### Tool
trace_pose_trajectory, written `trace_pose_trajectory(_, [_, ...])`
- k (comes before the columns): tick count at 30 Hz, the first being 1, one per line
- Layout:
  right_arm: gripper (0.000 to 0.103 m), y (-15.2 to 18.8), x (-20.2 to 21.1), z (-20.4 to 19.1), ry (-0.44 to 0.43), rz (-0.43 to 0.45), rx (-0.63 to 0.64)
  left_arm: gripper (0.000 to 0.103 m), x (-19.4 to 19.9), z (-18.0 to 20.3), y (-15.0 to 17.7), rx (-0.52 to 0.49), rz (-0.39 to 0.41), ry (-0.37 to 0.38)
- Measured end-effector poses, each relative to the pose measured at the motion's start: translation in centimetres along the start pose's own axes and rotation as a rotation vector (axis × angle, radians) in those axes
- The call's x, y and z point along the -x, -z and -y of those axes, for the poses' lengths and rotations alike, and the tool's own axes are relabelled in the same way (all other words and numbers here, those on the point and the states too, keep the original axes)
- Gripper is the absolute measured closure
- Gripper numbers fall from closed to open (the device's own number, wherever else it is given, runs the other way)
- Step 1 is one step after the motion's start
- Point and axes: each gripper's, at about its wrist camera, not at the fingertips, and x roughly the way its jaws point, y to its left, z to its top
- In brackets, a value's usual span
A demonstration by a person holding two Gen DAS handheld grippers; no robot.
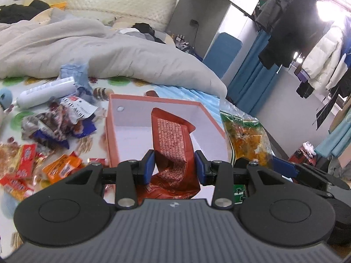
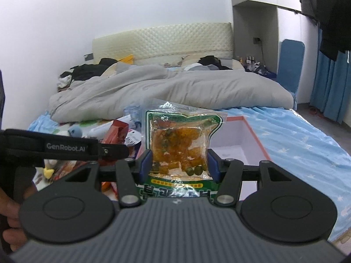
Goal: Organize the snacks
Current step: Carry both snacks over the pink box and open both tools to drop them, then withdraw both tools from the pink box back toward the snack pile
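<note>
left wrist view: red snack packet [image 1: 173,144] pinched in the left gripper [image 1: 173,166], tilted down over the orange box [image 1: 109,135]. the right gripper [image 2: 179,162] clamps a clear snack bag [image 2: 179,144], level-ish above the bed [image 2: 307,144].

Both wrist cams close, facing bed [image 2: 296,135], sharing box [image 1: 210,118]

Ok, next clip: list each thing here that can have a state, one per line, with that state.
Left gripper: jaws closed on the red snack bag.
Red snack bag: held, creased, hanging over the box.
Right gripper: jaws closed on the clear snack bag.
Clear snack bag: held upright, sealed.
Orange box: open, no lid on it.
Loose snack packets: piled on the bed, unsorted.
</note>
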Motion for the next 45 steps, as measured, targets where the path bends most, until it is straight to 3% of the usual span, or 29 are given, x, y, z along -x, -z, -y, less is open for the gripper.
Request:
trace_pose_trajectory(10, [0.047,0.1,-4.2,3.5,0.043,-0.07,-0.029,0.059,-7.0,0.5,-2.3,-0.023,-0.09,0.022])
trace_pose_trajectory(24, [0.045,2.7,-10.6,5.9,0.023,-0.166,-0.062,0.059,-14.3,-1.4,-2.1,-0.044,-0.195,-0.041])
trace_pose_trajectory(28, [0.04,2.9,-11.1,5.8,0.0,-0.177,-0.062,0.055,-14.6,-1.8,-2.1,-0.048,-0.194,-0.058])
trace_pose_trajectory(30, [0.024,2.9,-11.4,5.8,0.002,-0.189,-0.064,0.049,-14.4,-1.7,-2.1,-0.054,-0.195,-0.061])
trace_pose_trajectory(31, [0.02,3.0,-11.5,5.8,0.01,-0.193,-0.063,0.042,-14.4,-1.7,-2.1,-0.052,-0.193,-0.06])
trace_pose_trajectory(32, [0.019,3.0,-11.4,5.8,0.013,-0.191,-0.063,0.034,-14.2,-1.7,-2.1,-0.049,-0.192,-0.061])
trace_pose_trajectory(34, [0.019,3.0,-10.9,5.8,0.01,-0.184,-0.068,0.03,-13.7,-1.6,-2.1,-0.05,-0.181,-0.052])
trace_pose_trajectory(45, [0.019,1.8,-6.2,3.8,-0.023,-0.098,-0.04,0.03,-7.6,-0.3,-1.9,-0.074,-0.099,-0.052])
